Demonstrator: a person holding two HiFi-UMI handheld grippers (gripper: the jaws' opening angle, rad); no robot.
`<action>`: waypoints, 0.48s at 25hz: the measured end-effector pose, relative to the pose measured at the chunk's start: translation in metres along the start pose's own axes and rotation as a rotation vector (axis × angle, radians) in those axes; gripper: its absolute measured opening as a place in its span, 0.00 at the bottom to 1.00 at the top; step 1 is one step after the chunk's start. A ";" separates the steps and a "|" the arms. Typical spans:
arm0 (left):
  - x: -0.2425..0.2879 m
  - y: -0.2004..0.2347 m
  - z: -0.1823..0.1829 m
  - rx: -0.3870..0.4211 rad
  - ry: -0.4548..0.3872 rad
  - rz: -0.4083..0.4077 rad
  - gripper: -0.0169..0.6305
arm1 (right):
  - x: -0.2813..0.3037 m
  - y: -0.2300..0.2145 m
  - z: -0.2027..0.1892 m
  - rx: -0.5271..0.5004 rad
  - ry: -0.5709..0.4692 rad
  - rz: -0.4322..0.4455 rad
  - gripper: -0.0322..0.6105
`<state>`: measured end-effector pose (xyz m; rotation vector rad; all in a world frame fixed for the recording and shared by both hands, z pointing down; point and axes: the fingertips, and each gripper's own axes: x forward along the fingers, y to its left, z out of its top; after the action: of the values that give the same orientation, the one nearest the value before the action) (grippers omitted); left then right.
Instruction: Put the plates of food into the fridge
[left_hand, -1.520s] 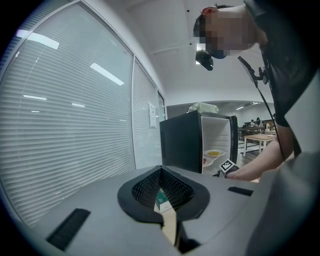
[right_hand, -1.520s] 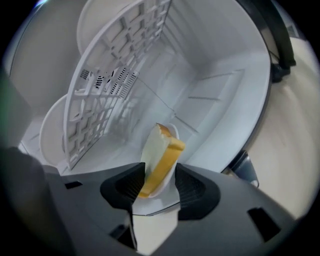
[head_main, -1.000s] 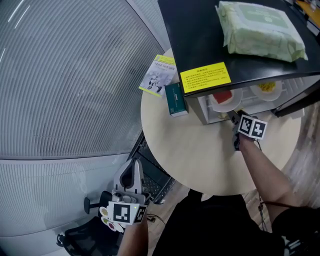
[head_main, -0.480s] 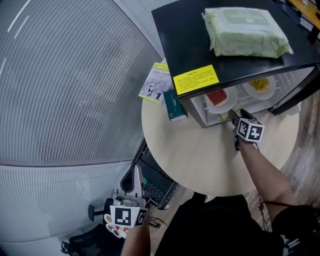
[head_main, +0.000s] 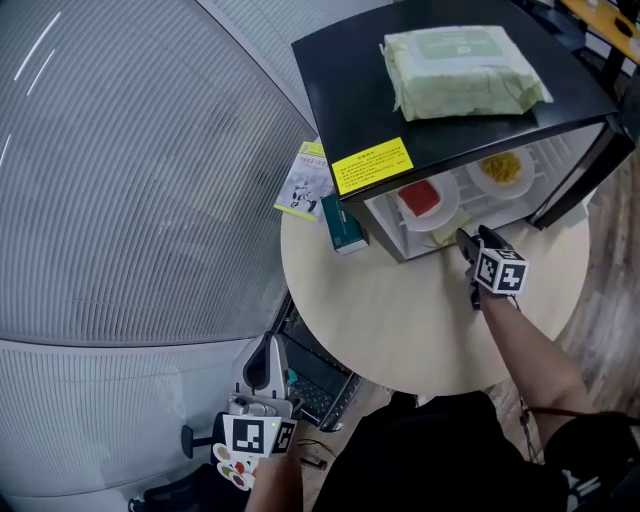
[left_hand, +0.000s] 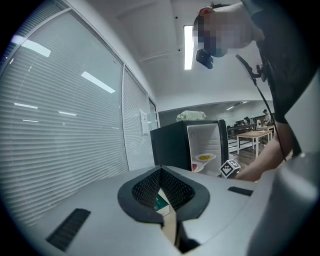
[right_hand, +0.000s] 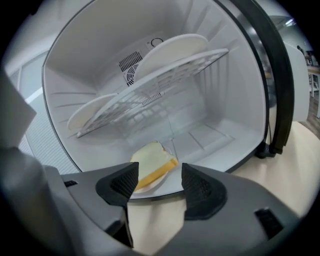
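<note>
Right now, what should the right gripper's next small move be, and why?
Probably draw the right gripper straight back. Its jaws have just been opening and grip nothing; the plate with the bread slice rests on the fridge floor just beyond them, so it looks released.

1. The right gripper (right_hand: 159, 181) has just been opening; its fingers (right_hand: 120, 184) stand apart, gripping nothing.
2. Just beyond them, a small plate (right_hand: 152, 186) carrying a yellow food wedge (right_hand: 150, 162) rests on the open fridge (right_hand: 235, 115) floor.
3. Above, a wire shelf (right_hand: 165, 82) carries two plates (right_hand: 172, 47).
4. The table (right_hand: 300, 165) shows at right.
</note>
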<state>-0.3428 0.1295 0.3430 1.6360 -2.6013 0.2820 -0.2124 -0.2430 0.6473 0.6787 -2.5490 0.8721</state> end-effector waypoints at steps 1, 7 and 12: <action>0.000 -0.001 -0.001 0.007 0.004 -0.002 0.03 | -0.004 0.003 0.003 -0.003 -0.014 0.017 0.44; 0.006 -0.018 0.001 0.023 -0.016 -0.060 0.03 | -0.034 0.015 0.024 -0.110 -0.108 0.068 0.44; 0.015 -0.030 0.003 -0.003 -0.036 -0.106 0.03 | -0.064 0.025 0.030 -0.182 -0.152 0.067 0.44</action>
<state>-0.3224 0.1027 0.3460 1.7865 -2.5274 0.2457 -0.1783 -0.2243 0.5829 0.6284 -2.7585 0.6194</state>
